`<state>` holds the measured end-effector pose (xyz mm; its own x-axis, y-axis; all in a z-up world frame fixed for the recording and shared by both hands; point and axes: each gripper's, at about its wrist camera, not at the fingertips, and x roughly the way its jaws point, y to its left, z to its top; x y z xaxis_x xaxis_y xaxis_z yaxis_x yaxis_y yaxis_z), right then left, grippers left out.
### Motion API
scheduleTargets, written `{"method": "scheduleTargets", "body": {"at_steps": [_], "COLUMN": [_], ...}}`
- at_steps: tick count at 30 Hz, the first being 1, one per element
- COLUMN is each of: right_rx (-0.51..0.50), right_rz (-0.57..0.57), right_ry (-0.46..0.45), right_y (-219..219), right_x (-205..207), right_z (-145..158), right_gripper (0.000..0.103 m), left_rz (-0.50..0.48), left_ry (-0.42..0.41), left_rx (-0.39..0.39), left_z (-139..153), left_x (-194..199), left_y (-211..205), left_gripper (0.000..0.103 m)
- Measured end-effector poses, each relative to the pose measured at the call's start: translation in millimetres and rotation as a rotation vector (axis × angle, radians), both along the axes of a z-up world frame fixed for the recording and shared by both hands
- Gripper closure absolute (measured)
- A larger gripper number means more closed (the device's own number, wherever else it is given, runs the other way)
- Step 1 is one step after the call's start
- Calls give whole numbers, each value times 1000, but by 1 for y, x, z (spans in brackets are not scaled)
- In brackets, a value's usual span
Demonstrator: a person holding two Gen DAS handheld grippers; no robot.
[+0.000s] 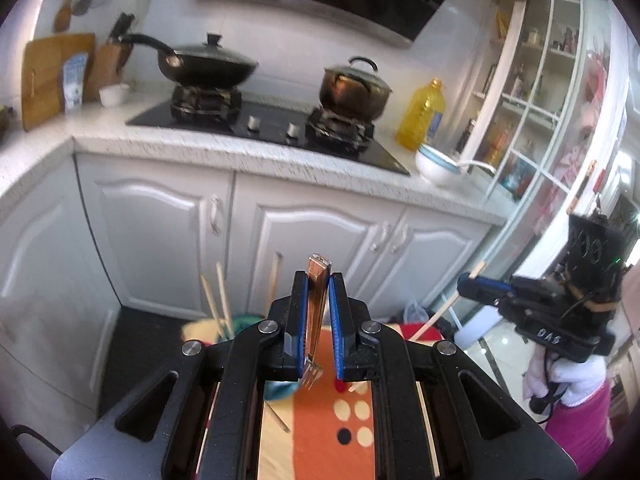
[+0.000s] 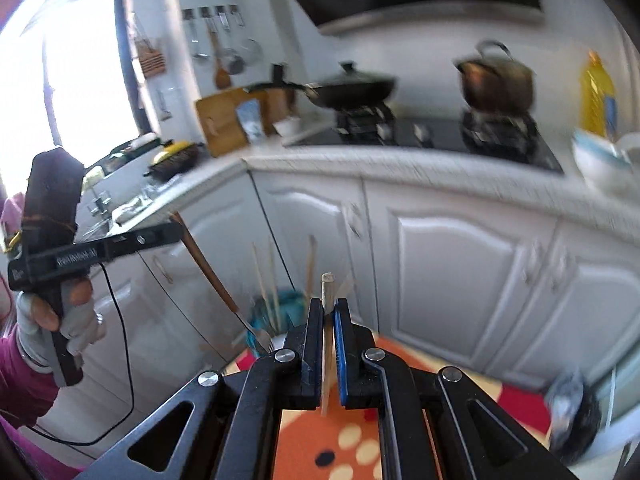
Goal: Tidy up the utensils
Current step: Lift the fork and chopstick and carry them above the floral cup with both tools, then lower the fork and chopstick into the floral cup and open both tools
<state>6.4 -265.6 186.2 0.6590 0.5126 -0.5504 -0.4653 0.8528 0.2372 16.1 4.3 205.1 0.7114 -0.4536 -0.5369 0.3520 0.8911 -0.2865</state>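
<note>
My left gripper (image 1: 318, 282) is shut on a fork (image 1: 316, 312) with a coppery brown handle; the handle sticks up past the fingertips and the tines hang down. In the right wrist view the same gripper (image 2: 176, 234) shows at the left, the fork (image 2: 212, 272) slanting down from it. My right gripper (image 2: 329, 304) is shut on a pale wooden chopstick (image 2: 327, 286). It also appears at the right of the left wrist view (image 1: 466, 283), chopstick (image 1: 440, 314) angled through it. A teal holder (image 2: 280, 312) with several chopsticks stands below, on an orange dotted cloth (image 1: 320, 420).
White cabinets (image 1: 160, 232) and a speckled counter (image 1: 240, 148) lie ahead, with a stove, a black wok (image 1: 208, 66), a bronze pot (image 1: 354, 88), a yellow oil bottle (image 1: 422, 114) and a white bowl (image 1: 434, 164). A loose chopstick (image 1: 278, 416) lies on the cloth.
</note>
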Motion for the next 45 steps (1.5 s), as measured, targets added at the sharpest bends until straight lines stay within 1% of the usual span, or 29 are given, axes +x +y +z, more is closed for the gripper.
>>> {"method": "scheduleTargets", "body": {"at_steps": [2, 5, 8, 10, 14, 17, 20, 23, 27, 32, 34, 35, 36, 37, 38, 40, 42, 44, 45], "right_rx": [-11, -34, -47, -52, -71, -95, -105, -114, -125, -141, -146, -144, -140, -130, -116, -96, -97, -91, -85], "right_rz": [34, 72, 87, 92, 106, 107, 107, 112, 136, 160, 164, 164, 157, 145, 137, 125, 104, 88, 79], "right_ry": [-28, -64, -91, -92, -64, -21, 31, 74, 145, 237, 248, 237, 227, 223, 221, 215, 204, 209, 210], "right_y": [13, 30, 45, 54, 74, 88, 96, 101, 110, 120, 121, 119, 116, 111, 107, 100, 92, 87, 84], "right_x": [8, 19, 36, 49, 75, 94, 108, 120, 127, 132, 129, 126, 124, 122, 120, 114, 106, 99, 94], "right_z": [18, 44, 61, 63, 48, 23, -6, -28, -60, -97, -102, -100, -97, -94, -92, -85, -80, -77, -77], "right_gripper": [98, 98, 98, 98, 98, 98, 98, 98, 98, 98, 98, 92, 76, 68, 64, 64, 64, 64, 64], "left_rz": [12, 29, 45, 60, 82, 113, 110, 118, 123, 126, 122, 125, 127, 130, 135, 142, 145, 149, 152], "left_ry": [-14, -26, -25, -15, 21, 35, 80, 92, 91, 96, 111, 124, 130, 131, 127, 116, 116, 109, 106], "left_rx": [1, 15, 38, 54, 79, 103, 88, 100, 97, 103, 94, 82, 71, 63, 61, 56, 47, 33, 31], "left_z": [6, 9, 1, -10, -36, -56, -77, -91, -99, -101, -101, -100, -100, -99, -97, -92, -90, -87, -85], "left_x": [4, 13, 23, 29, 42, 50, 57, 59, 58, 55, 55, 56, 56, 55, 54, 51, 48, 43, 40], "left_y": [7, 13, 15, 17, 20, 20, 20, 19, 16, 18, 20, 22, 24, 24, 25, 25, 25, 26, 26], "left_gripper": [94, 94, 94, 94, 94, 94, 94, 94, 95, 96, 96, 96, 96, 96, 95, 92, 84, 70, 68]}}
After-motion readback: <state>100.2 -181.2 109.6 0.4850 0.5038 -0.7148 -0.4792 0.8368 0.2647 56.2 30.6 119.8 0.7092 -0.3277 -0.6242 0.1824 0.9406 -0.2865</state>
